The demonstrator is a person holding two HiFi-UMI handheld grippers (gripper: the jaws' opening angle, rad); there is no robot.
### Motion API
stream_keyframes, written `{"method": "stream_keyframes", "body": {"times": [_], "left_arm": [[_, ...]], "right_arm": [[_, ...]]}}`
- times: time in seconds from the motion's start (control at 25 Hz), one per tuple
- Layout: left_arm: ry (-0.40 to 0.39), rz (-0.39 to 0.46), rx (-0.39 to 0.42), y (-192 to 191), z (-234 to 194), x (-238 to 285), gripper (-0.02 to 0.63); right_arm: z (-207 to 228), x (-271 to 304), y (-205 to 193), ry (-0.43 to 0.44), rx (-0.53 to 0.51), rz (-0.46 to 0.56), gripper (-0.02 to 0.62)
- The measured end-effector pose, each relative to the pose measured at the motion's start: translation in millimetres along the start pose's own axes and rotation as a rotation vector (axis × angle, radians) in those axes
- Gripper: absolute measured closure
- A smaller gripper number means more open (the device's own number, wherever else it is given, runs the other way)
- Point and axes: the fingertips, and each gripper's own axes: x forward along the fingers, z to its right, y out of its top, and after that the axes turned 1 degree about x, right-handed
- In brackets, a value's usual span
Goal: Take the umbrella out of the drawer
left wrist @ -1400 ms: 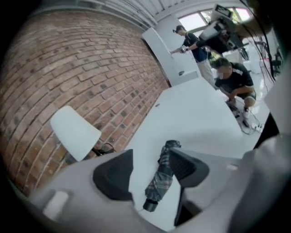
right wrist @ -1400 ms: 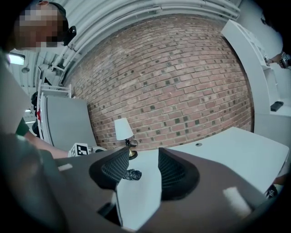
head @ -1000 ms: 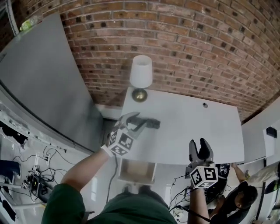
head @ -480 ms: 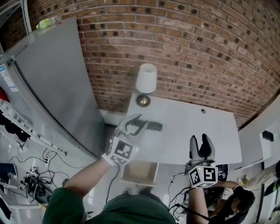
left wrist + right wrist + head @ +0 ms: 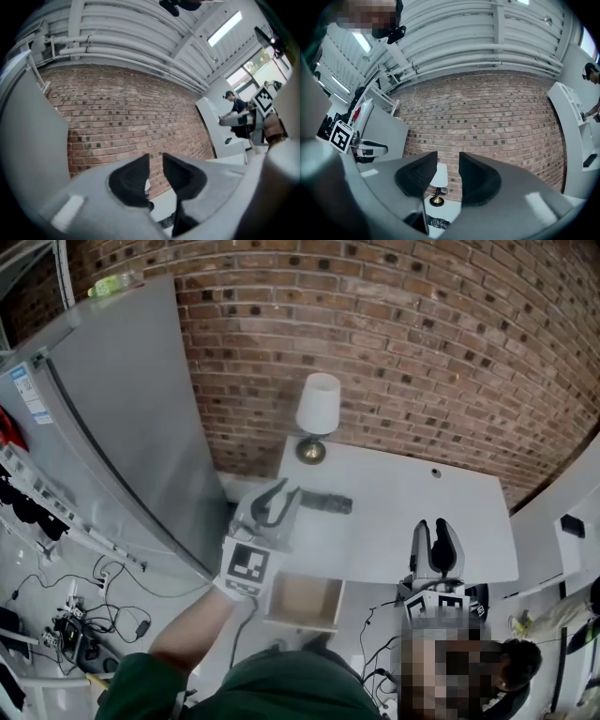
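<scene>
1. My left gripper (image 5: 286, 493) is clenched almost tight. Its jaws have just been closing, only a thin slit is left, and I see nothing but brick wall (image 5: 422, 343) through it.
2. My right gripper (image 5: 437, 527) is released: its jaws stand a narrow slot apart and are empty.
3. The umbrella (image 5: 328, 503), folded and dark, lies flat on the white table (image 5: 422, 512), outside the drawer. It is near the table's left side and in front of the lamp (image 5: 318, 407).
4. In the head view my left gripper's tips show just beside the umbrella's left end. In the left gripper view the umbrella sits below the jaws, not between them.
5. The drawer (image 5: 302, 601) hangs open under the table's front edge, between my two grippers. I cannot see anything in it.
6. A tall grey cabinet (image 5: 122, 427) stands to the left of the table.
</scene>
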Motion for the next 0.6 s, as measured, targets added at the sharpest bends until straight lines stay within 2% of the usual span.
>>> {"method": "stream_keyframes", "body": {"times": [0.16,0.32,0.6], "left_arm": [[0.022,0.032,-0.010,13,-7,-12,0.521],[0.029,0.046,0.015,18,-7,-18,0.521],[0.037,0.035,0.032,12,-14,-20,0.522]], "right_arm": [[-10,1,6,0.001,-0.005,0.020,0.453],[-15,6,7,0.007,-0.005,0.031,0.453],[-21,13,5,0.020,-0.040,0.013,0.453]]}}
